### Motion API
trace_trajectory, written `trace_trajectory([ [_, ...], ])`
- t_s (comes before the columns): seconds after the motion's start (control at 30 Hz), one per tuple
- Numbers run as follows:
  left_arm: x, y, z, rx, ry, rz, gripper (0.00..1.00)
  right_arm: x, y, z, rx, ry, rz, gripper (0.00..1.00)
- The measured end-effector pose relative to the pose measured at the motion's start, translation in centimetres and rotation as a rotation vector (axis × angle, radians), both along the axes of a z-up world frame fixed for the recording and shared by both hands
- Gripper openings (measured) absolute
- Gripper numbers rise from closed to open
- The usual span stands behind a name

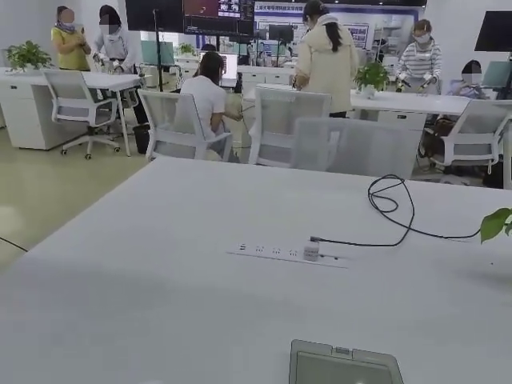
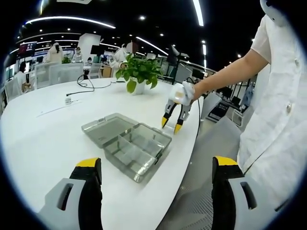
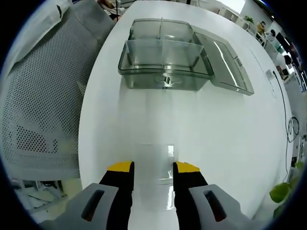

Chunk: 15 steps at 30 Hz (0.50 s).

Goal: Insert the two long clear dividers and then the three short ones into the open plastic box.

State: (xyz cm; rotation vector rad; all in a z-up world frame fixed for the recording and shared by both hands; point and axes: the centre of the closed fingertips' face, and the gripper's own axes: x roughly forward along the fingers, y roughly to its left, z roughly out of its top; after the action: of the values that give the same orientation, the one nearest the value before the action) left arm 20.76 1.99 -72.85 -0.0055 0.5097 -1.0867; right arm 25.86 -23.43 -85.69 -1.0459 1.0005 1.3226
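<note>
The plastic box (image 3: 163, 79) is moulded in clear, grey-tinted material and is placed near the edge of the white table (image 3: 144, 120), with its hinged lid (image 3: 225, 62) laid open flat beside it. Thin clear partitions are seen inside. The left gripper (image 2: 156, 163) is held wide open, apart from the box. The right gripper (image 3: 152, 166) is held with jaws parted over flat clear dividers (image 3: 169, 153) lying near the box.

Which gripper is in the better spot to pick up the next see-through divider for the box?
Right. The right gripper has its jaws either side of the clear dividers lying on the table before the plastic box. The left gripper hangs across the box from them, jaws wide, empty.
</note>
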Motion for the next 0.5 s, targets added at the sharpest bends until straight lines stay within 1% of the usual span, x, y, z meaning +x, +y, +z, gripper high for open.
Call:
trace_trajectory([
  [0.17,-0.2,0.0,0.1,0.003,0.000,-0.003,0.98,0.0,0.0,0.1,0.000,-0.010,-0.006,0.33],
  [0.23,-0.2,0.0,0.2,-0.001,-0.001,0.000,0.97,0.0,0.3,0.4,0.014,-0.012,-0.022,0.33],
  [0.33,-0.2,0.1,0.2,0.003,0.000,0.002,0.97,0.0,0.7,1.1,0.036,-0.023,-0.030,0.33],
  [0.43,-0.1,0.0,0.5,-0.012,0.012,0.010,0.96,-0.1,1.4,2.0,0.056,-0.043,-0.029,0.33],
  [0.5,0.2,0.1,0.8,-0.027,0.015,0.026,0.96,-0.1,2.0,3.1,0.079,-0.061,-0.031,0.33],
])
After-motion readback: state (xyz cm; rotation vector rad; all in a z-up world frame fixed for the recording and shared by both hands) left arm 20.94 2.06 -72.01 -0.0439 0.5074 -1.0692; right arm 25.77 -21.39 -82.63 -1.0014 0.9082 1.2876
